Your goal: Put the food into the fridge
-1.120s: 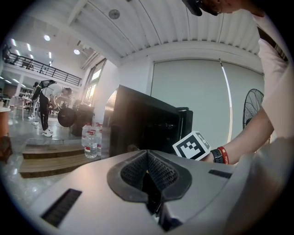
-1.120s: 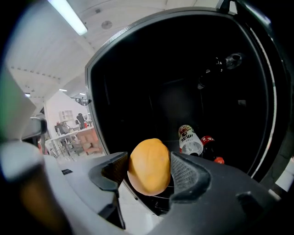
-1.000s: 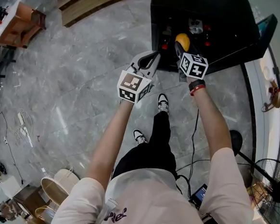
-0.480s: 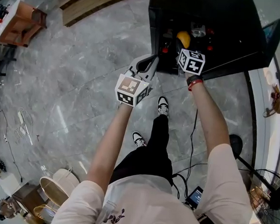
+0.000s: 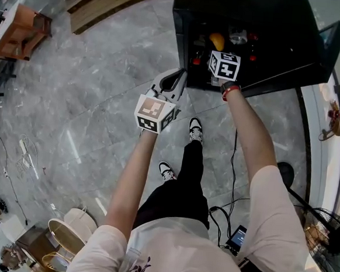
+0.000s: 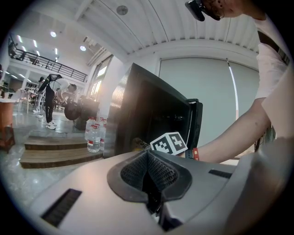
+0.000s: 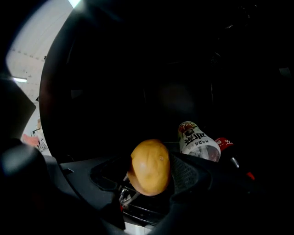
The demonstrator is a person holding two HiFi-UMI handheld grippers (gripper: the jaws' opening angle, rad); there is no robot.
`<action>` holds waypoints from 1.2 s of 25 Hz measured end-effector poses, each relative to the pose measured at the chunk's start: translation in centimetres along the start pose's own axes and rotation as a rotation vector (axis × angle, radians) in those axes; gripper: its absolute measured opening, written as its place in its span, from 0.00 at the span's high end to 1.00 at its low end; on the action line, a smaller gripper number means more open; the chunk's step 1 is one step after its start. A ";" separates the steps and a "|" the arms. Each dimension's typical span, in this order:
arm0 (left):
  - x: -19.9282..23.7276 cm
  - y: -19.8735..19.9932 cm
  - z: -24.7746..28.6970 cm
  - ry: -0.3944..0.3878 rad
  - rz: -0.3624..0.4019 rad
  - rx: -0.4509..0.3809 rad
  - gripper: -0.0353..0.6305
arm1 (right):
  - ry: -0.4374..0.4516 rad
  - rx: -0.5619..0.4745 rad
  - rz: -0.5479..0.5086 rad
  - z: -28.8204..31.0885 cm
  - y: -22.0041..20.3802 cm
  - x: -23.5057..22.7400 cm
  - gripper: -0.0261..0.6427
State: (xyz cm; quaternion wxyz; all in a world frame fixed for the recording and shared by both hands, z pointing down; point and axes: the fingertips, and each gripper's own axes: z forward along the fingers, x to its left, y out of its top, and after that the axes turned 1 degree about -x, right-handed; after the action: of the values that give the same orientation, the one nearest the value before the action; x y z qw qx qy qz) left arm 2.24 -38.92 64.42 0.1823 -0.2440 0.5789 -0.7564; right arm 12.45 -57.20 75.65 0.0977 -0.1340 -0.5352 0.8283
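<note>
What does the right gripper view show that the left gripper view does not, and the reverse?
Only the right gripper view: the right gripper clamped on the round yellow food, and a labelled bottle beyond it. Only the left gripper view: the left gripper, shut and empty, water bottles on steps, and the person's arm. Both: the black fridge, from inside in the first, from outside in the second; the second also catches the right gripper's marker cube.

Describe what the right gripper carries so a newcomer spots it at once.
Find the black fridge, where the right gripper reaches in. Between its jaws sits a round yellow-orange food item, plain and smooth, unlike the labelled bottle and red bottle beyond it.
</note>
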 end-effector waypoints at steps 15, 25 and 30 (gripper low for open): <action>0.5 -1.2 0.3 -0.011 -0.021 0.011 0.92 | -0.044 0.073 -0.037 3.1 -1.7 -1.5 0.52; 0.8 -1.5 -0.2 0.004 -0.023 0.021 0.92 | -0.028 0.097 -0.035 2.9 -1.8 -1.6 0.49; 0.7 -1.3 -0.4 0.003 -0.028 0.016 0.92 | -0.010 0.104 -0.043 2.5 -1.9 -1.3 0.45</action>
State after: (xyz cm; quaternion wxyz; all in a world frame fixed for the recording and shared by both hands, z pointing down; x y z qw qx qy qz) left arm 1.45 -38.62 65.66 0.1728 -0.2497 0.5693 -0.7640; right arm 12.93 -58.99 78.49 0.1197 -0.1129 -0.4946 0.8534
